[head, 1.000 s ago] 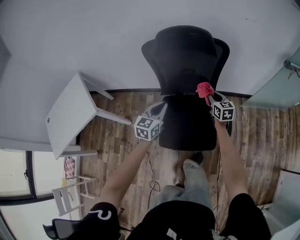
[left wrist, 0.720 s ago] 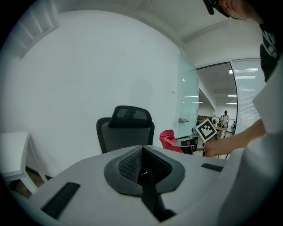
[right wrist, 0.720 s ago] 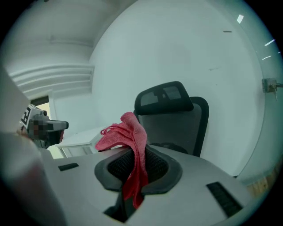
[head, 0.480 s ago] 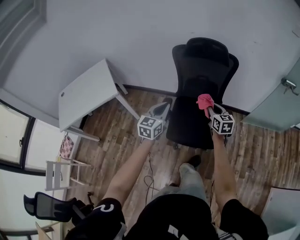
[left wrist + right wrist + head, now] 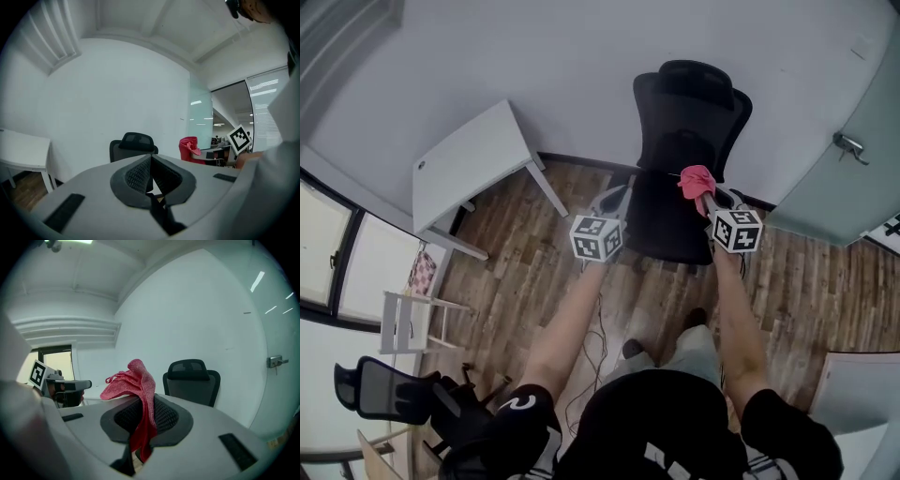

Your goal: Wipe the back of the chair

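A black office chair (image 5: 684, 141) stands against the white wall, its mesh back and headrest facing me; it also shows as the chair (image 5: 133, 146) and the chair (image 5: 191, 380) in the gripper views. My right gripper (image 5: 701, 192) is shut on a red cloth (image 5: 696, 180), held over the chair's seat; the cloth (image 5: 137, 394) bunches up between the jaws. My left gripper (image 5: 614, 202) hovers at the seat's left edge, jaws closed together with nothing in them. Neither gripper touches the chair back.
A white table (image 5: 469, 173) stands left of the chair. A frosted glass door (image 5: 853, 150) with a handle is at the right. A small white stool (image 5: 412, 323) and another black chair (image 5: 380, 394) sit at lower left. A cable (image 5: 598, 347) lies on the wooden floor.
The view has shifted and the person has stepped nearer the chair. Both grippers keep their spacing, the right one still holding the red cloth, now slightly higher over the seat.
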Motion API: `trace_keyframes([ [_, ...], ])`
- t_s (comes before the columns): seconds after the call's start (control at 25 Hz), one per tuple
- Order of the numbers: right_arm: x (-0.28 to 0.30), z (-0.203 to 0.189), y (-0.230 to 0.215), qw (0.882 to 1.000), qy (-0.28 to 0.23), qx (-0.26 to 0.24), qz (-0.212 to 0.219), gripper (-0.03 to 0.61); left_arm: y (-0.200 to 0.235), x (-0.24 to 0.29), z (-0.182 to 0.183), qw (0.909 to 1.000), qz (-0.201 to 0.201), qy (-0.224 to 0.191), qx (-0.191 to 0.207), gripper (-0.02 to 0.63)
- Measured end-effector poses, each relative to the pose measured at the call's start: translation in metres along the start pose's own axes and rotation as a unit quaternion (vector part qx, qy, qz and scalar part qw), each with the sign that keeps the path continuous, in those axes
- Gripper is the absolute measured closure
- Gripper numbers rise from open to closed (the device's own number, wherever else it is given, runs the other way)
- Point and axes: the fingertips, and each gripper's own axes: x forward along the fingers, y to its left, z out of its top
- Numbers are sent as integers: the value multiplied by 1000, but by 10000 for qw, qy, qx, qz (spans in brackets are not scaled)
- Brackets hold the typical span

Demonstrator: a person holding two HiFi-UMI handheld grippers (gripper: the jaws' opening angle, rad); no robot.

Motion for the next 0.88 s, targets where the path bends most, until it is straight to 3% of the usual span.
trace_keyframes([
  [0.36, -69, 4, -12, 9995, 18, -101, 309, 512, -71, -22, -10, 9998, 208, -41, 26, 589],
  [0.88, -144, 6, -85, 9954, -76, -279, 914, 512, -207, 37, -22, 9999, 114, -26, -113, 589],
])
